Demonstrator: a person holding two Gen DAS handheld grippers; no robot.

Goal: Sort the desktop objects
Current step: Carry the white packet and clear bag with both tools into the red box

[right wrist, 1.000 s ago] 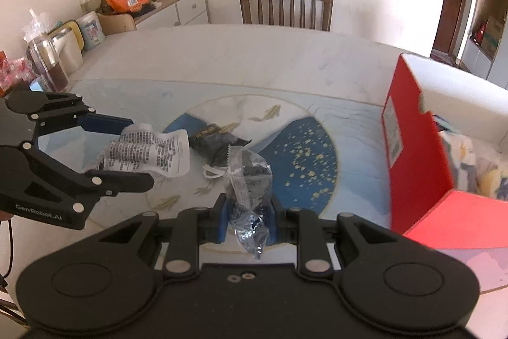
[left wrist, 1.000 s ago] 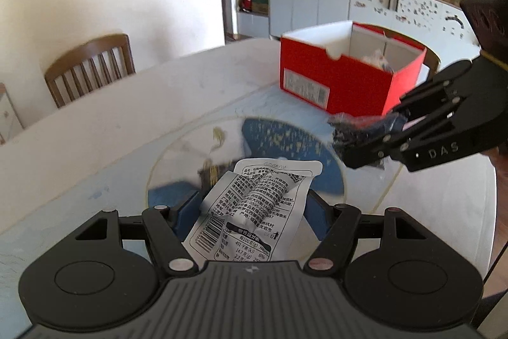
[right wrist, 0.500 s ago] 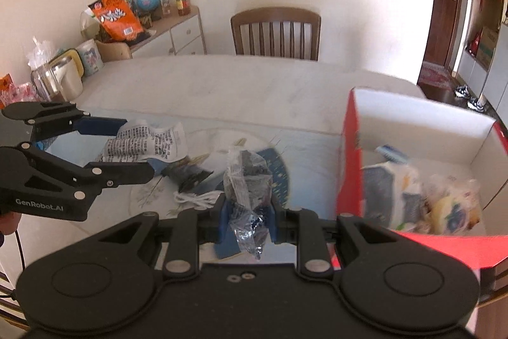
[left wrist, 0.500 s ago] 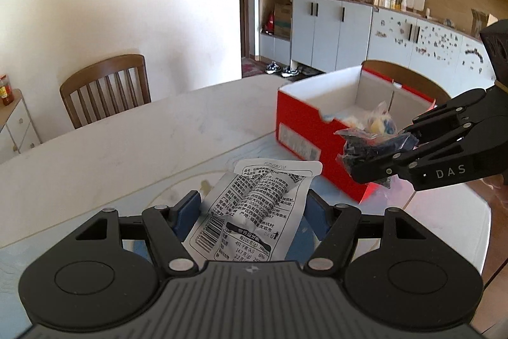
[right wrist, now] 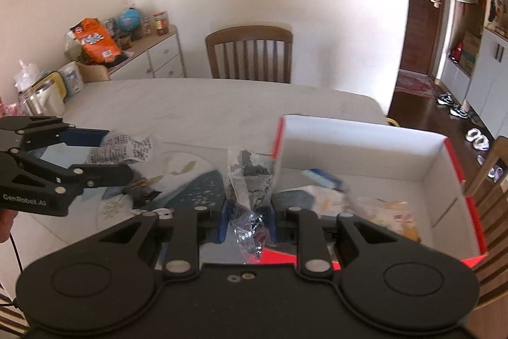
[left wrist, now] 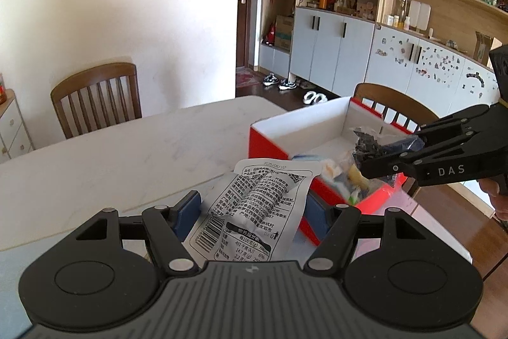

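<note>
Gripping a white printed sachet [left wrist: 254, 212] between blue pads [left wrist: 187, 213], left claw [left wrist: 250, 216] closed onto it, sachet standing up crumpled, barcode side toward the camera, raised clear of the worktop [left wrist: 127, 154]. Pinching a clear plastic bag of dark bits [right wrist: 249, 189] in the right claw [right wrist: 247, 220], jaws narrowed tight on the bag's lower half, bag top sticking up and forward. Hanging at the near left corner of the red box [right wrist: 365, 154], bag partly over the box rim in the right wrist view; seen from the left wrist, same bag [left wrist: 371, 145] hovering above the open box [left wrist: 285, 145], right claw [left wrist: 385, 153] reaching in from the right side. Sitting inside the box, several pale wrapped packets [right wrist: 377, 205], blurred. Lying farther left on the worktop's patterned centre, a dark small packet [right wrist: 141, 194] below the left claw [right wrist: 108, 156]. Standing beyond the far worktop edge, a wooden chair [right wrist: 249, 54].
</note>
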